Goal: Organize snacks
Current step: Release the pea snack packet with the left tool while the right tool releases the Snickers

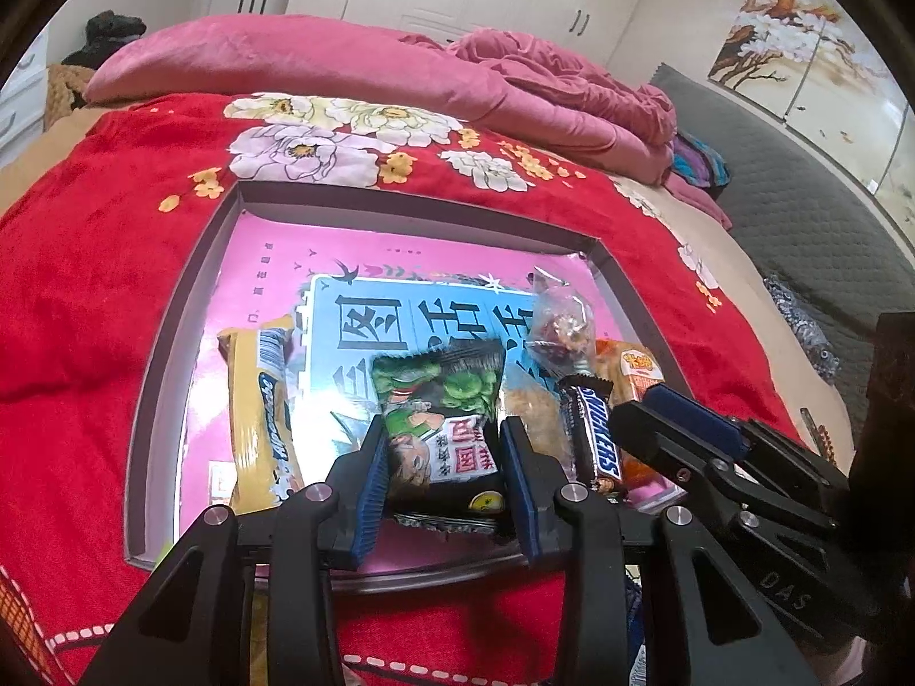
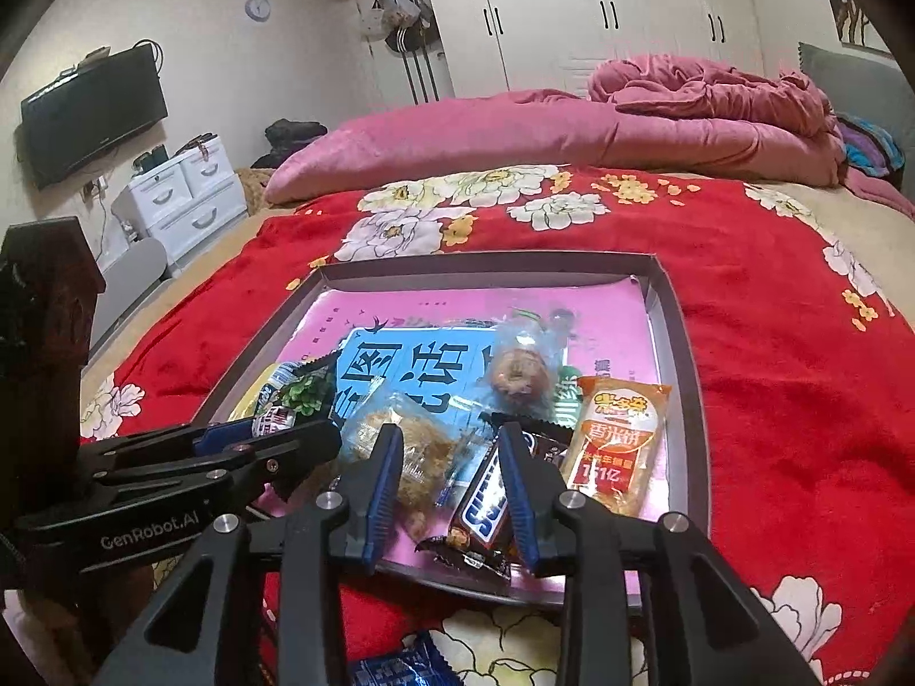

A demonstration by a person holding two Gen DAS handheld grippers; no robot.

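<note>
A shallow grey tray (image 1: 189, 308) with a pink and blue printed liner lies on the red flowered blanket and holds several snacks. My left gripper (image 1: 443, 429) is shut on a green pea snack packet (image 1: 440, 394) near the tray's front edge. From the right wrist view, the left gripper (image 2: 274, 434) reaches in from the left. My right gripper (image 2: 449, 434) stands open over the tray (image 2: 680, 343). A Snickers bar (image 2: 486, 506) lies between its pads, close to the right one and clear of the left. A clear pack of floss cake (image 2: 400, 440) lies under the left pad.
Also in the tray are a yellow wafer bar (image 1: 257, 417), a clear bag with a round pastry (image 2: 520, 371) and an orange cracker pack (image 2: 617, 446). A blue packet (image 2: 400, 666) lies on the blanket in front. A folded pink quilt (image 2: 572, 126) is at the back and a dark wooden post (image 2: 51, 314) at left.
</note>
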